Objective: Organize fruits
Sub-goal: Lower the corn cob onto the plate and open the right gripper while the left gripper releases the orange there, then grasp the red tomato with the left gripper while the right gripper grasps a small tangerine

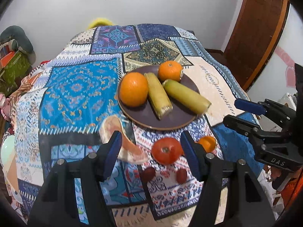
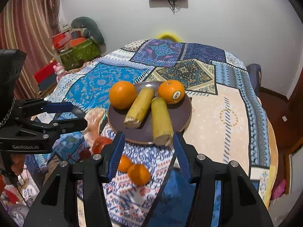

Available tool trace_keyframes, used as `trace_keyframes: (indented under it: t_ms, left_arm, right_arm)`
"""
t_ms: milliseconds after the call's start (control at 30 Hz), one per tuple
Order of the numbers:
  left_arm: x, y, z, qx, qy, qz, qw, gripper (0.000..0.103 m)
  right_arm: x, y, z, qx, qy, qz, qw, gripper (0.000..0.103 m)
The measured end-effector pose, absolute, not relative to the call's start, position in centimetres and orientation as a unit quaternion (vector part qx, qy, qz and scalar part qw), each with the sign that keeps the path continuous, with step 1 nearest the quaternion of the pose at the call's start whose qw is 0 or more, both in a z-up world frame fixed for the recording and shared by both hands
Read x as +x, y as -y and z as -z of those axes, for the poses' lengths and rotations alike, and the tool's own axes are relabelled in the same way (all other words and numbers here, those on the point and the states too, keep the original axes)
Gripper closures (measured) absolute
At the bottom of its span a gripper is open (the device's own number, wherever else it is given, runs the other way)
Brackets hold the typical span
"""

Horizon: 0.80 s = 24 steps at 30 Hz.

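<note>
A dark round plate on the patterned tablecloth holds two oranges and two yellow-green cane pieces. In front of it lie a pomelo wedge, a red tomato, small tangerines and two dark red small fruits. My left gripper is open and empty above the tomato. My right gripper is open and empty above the tangerines.
The table is covered by a blue patchwork cloth and drops off at its edges. Boxes and clutter stand at the far left by a curtain. A wooden door is to the right.
</note>
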State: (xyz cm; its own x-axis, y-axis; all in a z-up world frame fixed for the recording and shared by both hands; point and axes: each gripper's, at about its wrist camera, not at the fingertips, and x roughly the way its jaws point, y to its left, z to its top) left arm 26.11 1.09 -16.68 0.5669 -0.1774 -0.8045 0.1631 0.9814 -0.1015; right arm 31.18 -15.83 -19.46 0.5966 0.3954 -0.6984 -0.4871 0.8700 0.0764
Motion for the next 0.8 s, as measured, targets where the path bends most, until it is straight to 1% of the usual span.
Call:
trace_keyframes:
  t_ms: [233,433,600,800]
  left_arm:
    - [24.9,-0.5,18.7,-0.004,-0.477,0.103,0.873,0.039]
    - [24.4,-0.3,20.6,-0.013,-0.493,0.114,0.862,0.04]
    - [24.9,0.3,21.7,-0.013,-0.499,0.124,0.858,0.047]
    - [26.1,1.0,22.4,-0.014,-0.503,0.129,0.855,0.047]
  right_arm:
    - [28.7,15.9,21.1,-0.089,-0.384,-0.244,0.886,0.053]
    - [28.6,16.1,23.4,-0.08,-0.412,-0.244,0.874,0.053]
    - [29.3,15.9,24.9,-0.069,-0.429,-0.246,0.867,0.053]
    - [29.7,15.4,26.0,-0.065,-0.438,-0.255,0.859,0.053]
